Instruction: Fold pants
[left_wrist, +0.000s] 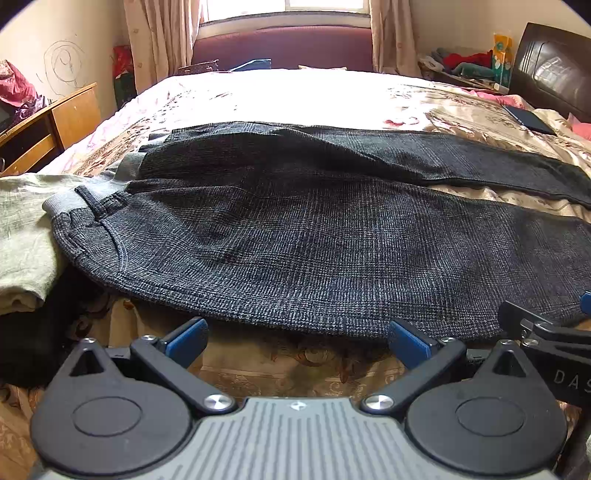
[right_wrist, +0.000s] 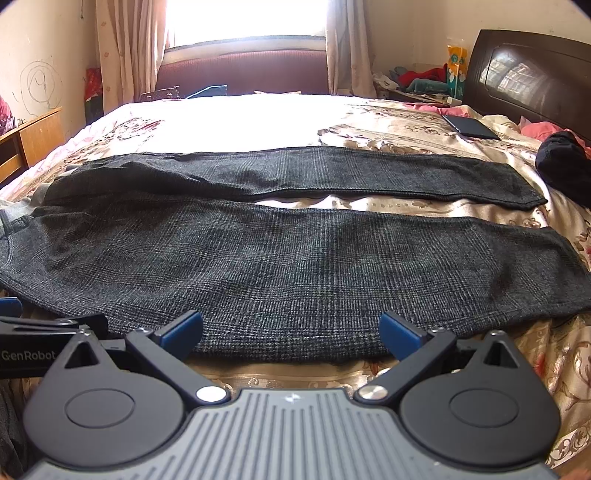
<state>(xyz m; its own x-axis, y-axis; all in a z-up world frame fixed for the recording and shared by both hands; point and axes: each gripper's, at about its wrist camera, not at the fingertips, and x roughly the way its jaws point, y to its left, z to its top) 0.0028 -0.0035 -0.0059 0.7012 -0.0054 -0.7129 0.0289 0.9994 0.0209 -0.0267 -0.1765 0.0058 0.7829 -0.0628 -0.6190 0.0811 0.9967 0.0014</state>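
From my left wrist camera, my left tongs (left_wrist: 297, 341) sit low over the near edge of the bed (left_wrist: 295, 96), pointing straight across it. Their blue-padded fingers (left_wrist: 186, 341) are spread wide with nothing between them, the tips just short of the hem of the pants (left_wrist: 314, 251). The pants lie flat across the bed, waistband to the left and both legs running right. The cloth is a dark grey woven check, coarse and slightly fuzzy, with a ribbed grey waistband (left_wrist: 70, 201) and a curved pocket seam near it. The farther leg lies apart from the nearer one, a strip of the glossy floral bedspread (left_wrist: 491, 194) showing between them. A crumpled pale green garment (left_wrist: 26, 236) touches the waist end. At the right edge, part of my right tongs (left_wrist: 587, 314) reaches in beside mine.

From my right wrist camera, my right tongs (right_wrist: 291, 334) hold the same low, level pose further along the nearer leg, fingers (right_wrist: 400, 334) wide apart and gripping nothing, tips at the cloth's near edge. The pants (right_wrist: 295, 266) stretch the full width here, both leg ends squared off at the right. A flat dark phone (right_wrist: 471, 127) lies on the bedspread (right_wrist: 406, 125) beyond, near the dark wooden headboard (right_wrist: 528, 77). A black bundle of cloth (right_wrist: 563, 166) sits by the far leg's end.
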